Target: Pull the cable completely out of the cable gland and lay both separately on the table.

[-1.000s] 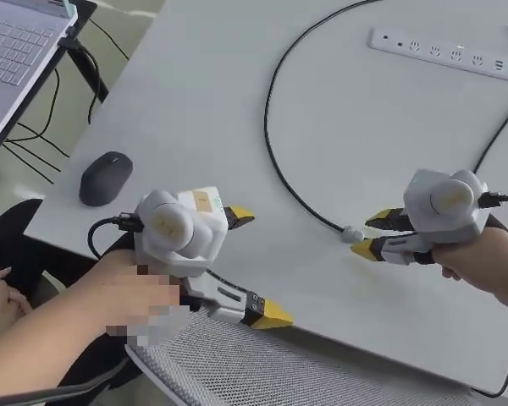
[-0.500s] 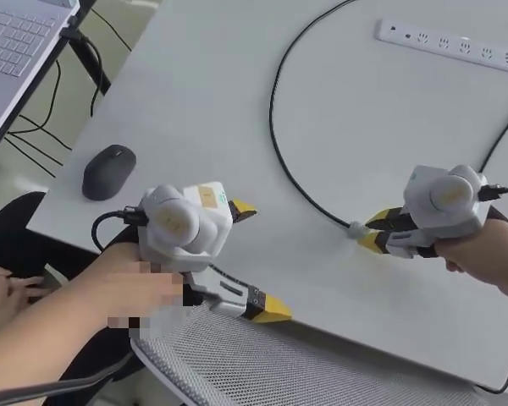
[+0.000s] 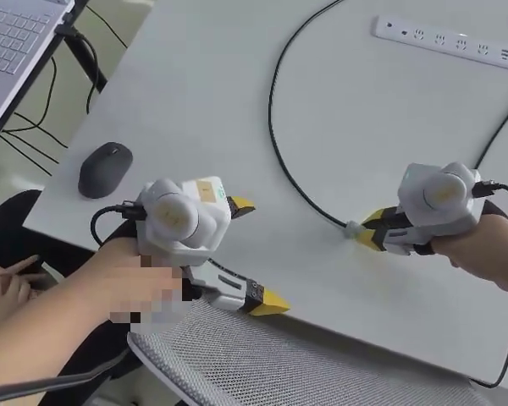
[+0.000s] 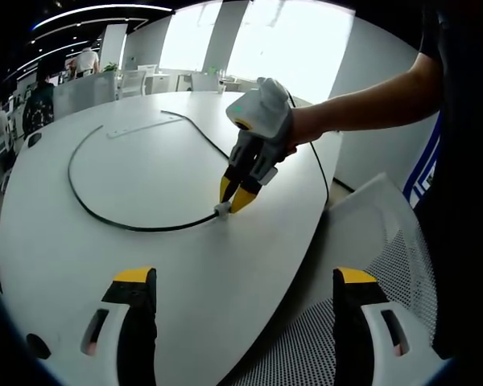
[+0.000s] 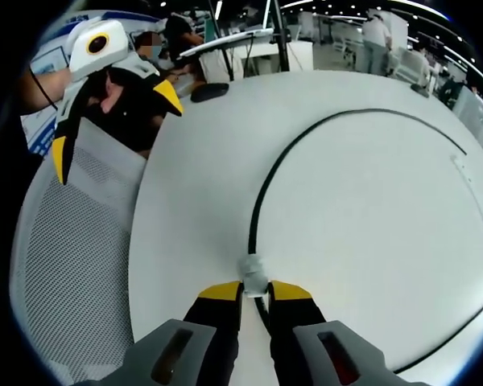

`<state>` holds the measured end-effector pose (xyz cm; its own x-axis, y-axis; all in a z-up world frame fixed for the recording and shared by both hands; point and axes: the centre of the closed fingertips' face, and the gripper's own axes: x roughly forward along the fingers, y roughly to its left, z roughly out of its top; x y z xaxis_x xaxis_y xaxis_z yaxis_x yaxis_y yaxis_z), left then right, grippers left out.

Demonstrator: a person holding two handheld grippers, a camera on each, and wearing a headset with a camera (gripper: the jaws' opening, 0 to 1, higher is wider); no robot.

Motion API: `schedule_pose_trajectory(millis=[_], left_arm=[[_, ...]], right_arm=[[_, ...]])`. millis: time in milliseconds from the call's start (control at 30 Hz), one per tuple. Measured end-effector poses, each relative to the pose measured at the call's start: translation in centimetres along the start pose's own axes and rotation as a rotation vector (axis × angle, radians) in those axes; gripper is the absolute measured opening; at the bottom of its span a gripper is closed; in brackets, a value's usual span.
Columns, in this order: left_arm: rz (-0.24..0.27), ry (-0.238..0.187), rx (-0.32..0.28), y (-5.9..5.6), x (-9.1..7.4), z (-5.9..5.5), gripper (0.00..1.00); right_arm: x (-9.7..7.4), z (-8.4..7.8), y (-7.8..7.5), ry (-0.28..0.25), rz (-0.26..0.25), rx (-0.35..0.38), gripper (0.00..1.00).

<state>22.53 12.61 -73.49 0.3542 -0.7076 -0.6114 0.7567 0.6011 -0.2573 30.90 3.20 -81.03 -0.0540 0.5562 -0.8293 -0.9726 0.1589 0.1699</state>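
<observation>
Your right tongs (image 3: 370, 230) are drawn narrow, with the cable gland (image 3: 352, 228) caught between their yellow tips. In the right gripper view the small pale gland (image 5: 253, 273) sits right at the tip ends, and a dark strand shows in the thin gap between the jaws behind it. You are holding it low over the surface (image 3: 195, 93), close to the near edge and toward its right end.

The black cable (image 3: 271, 110) still runs into the gland. From there it lies on the surface in a wide arc, sweeping toward the left edge and then bending back toward the far side.

Your left tongs (image 3: 256, 253) are spread wide and hold nothing. One yellow tip is over the surface just inside the near edge. The other hangs past that edge, above the grey mesh chair (image 3: 279, 364). The left gripper view looks between those open jaws across the surface to your right tongs (image 4: 236, 193), which are pinched at the gland (image 4: 222, 211).

A dark mouse (image 3: 106, 169) rests by the left edge near the near-left corner. A white power strip (image 3: 444, 42) lies toward the far right, well apart from the gland. A laptop (image 3: 8, 42) stands off the surface, beyond its left edge.
</observation>
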Motion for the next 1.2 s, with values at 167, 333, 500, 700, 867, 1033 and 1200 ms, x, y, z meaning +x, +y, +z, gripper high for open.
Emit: schedule_pose_trajectory(millis=[167,333,500,700,867,1033,1200], left_arm=[[0.002,-0.005,0.002,-0.1,0.2,0.5,0.9],[0.002,-0.006,0.014,-0.7,0.5,1.3,0.9],[-0.004,-0.006,0.028,-1.4,0.9,2.0,0.89],[-0.009,-0.02,0.038,-2.1,1.5,3.1,0.89],[-0.007,-0.027,0.051,-2.6,1.8,4.0,0.88],[-0.007,-0.036,0.052,-2.9,2.2,4.6,0.87],[-0.009,-0.04,0.062,-3.1,2.5,5.3,0.86]], right_arm=[[-0.9,0.4,0.5,-0.014,0.01,0.015,0.07],[-2.0,0.6,1.3,-0.023,0.017,0.019,0.07],[-3.0,0.7,2.4,-0.03,0.033,0.021,0.07],[-4.3,1.1,3.7,-0.056,0.055,0.039,0.07],[-5.3,1.5,4.6,-0.072,0.064,0.047,0.07],[-5.9,1.1,4.9,-0.064,0.067,0.037,0.07],[-6.9,1.1,5.7,-0.066,0.078,0.028,0.07]])
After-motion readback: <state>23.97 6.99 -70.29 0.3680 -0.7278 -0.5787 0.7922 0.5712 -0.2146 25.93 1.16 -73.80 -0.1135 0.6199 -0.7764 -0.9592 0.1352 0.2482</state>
